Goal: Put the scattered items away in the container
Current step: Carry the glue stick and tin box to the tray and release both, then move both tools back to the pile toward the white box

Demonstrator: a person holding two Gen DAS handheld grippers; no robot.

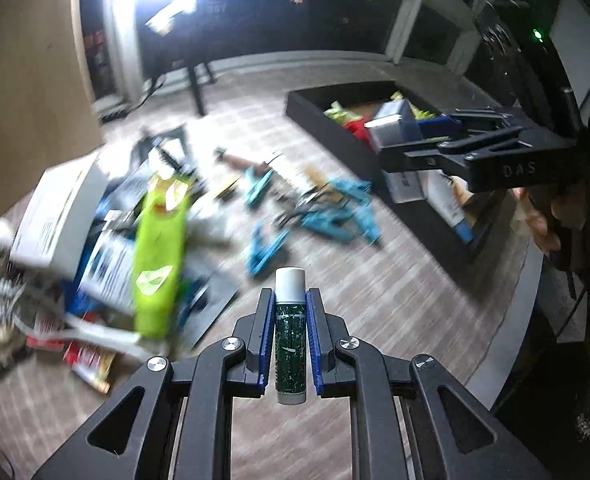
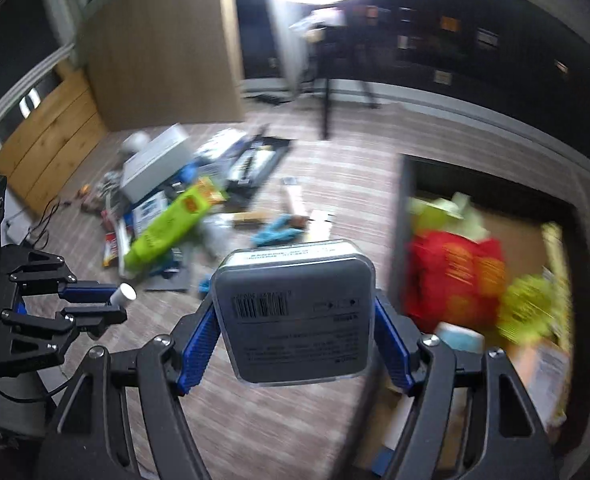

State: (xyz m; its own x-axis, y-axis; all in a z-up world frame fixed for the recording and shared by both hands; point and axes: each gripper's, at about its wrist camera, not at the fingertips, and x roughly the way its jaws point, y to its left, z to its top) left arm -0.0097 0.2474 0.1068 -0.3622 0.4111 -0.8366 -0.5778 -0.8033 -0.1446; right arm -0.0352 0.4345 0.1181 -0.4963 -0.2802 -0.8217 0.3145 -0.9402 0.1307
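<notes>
Through my left wrist camera, my left gripper (image 1: 290, 300) was clamped on a small green tube (image 1: 290, 344) with a white cap, its blue pads pressed against both sides. Beyond it the scattered items (image 1: 167, 236) lay smeared by blur on the wood floor (image 1: 395, 300): a lime-green packet (image 1: 159, 264), a white box (image 1: 59, 216), teal clips (image 1: 335, 216). To the right sat the black container (image 1: 335, 132), already holding yellow-green and red packets, with a couple of white cartons at its near end. My right gripper (image 1: 399, 148) reached in from the right over the container's near wall, carrying a grey case (image 1: 391, 126); this side view did not let me judge its grip. A hand (image 1: 543, 216) showed beneath it.

Through my right wrist camera the grip was plain: my right gripper (image 2: 295, 316) stood wide, its blue pads pressed on both sides of the square grey case (image 2: 295, 316), barcode label toward the lens. Only here did the container (image 2: 399, 216) open up: a red packet (image 2: 455, 280), yellow-green packets (image 2: 531, 312), a light blue and white thing (image 2: 461, 338), cardboard bottom showing. My left gripper (image 2: 107, 300) appeared at the left edge with the tube's white cap (image 2: 123, 294) poking out. The pile (image 2: 167, 208) lay on the floor beyond.
</notes>
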